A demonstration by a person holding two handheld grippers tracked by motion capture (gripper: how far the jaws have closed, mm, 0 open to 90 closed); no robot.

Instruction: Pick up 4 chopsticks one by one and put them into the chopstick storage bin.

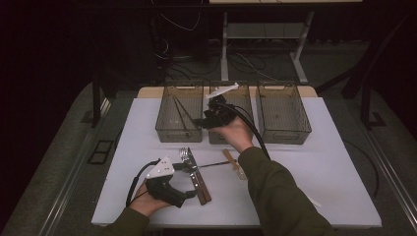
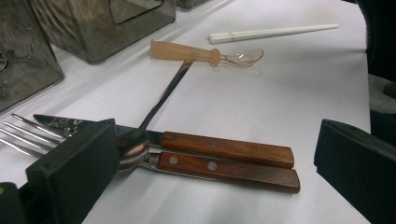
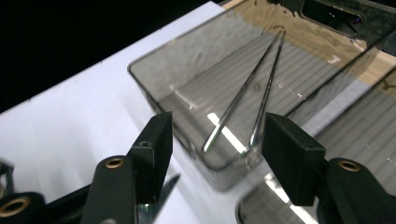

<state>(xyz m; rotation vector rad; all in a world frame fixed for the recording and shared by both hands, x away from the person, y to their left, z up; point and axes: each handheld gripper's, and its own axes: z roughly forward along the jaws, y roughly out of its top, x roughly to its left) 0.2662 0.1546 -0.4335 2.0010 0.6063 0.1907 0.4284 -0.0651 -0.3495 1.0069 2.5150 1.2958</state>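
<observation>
While the right gripper (image 1: pixel 212 118) hangs above the left smoky clear plastic bin (image 3: pixel 187 70), its fingers (image 3: pixel 156 140) stand apart, holding nothing; the two thin metal chopsticks (image 3: pixel 247 100) lie inside the bin just beyond them. Wide-open left gripper (image 1: pixel 184 167) fingers flank a steel spoon (image 2: pixel 154 112) lying across two wooden-handled utensils (image 2: pixel 224 156) on the white counter (image 1: pixel 305 162).

Bin (image 3: pixel 154 88): clear smoky plastic, centre and upper right of frame.
Metal chopsticks (image 3: pixel 252 98): two, lying inside the bin, converging toward upper right.
Right gripper (image 3: pixel 217 144): jaws apart, nothing between, bottom of frame.
Desk (image 3: pixel 70 135): white, left.
</observation>
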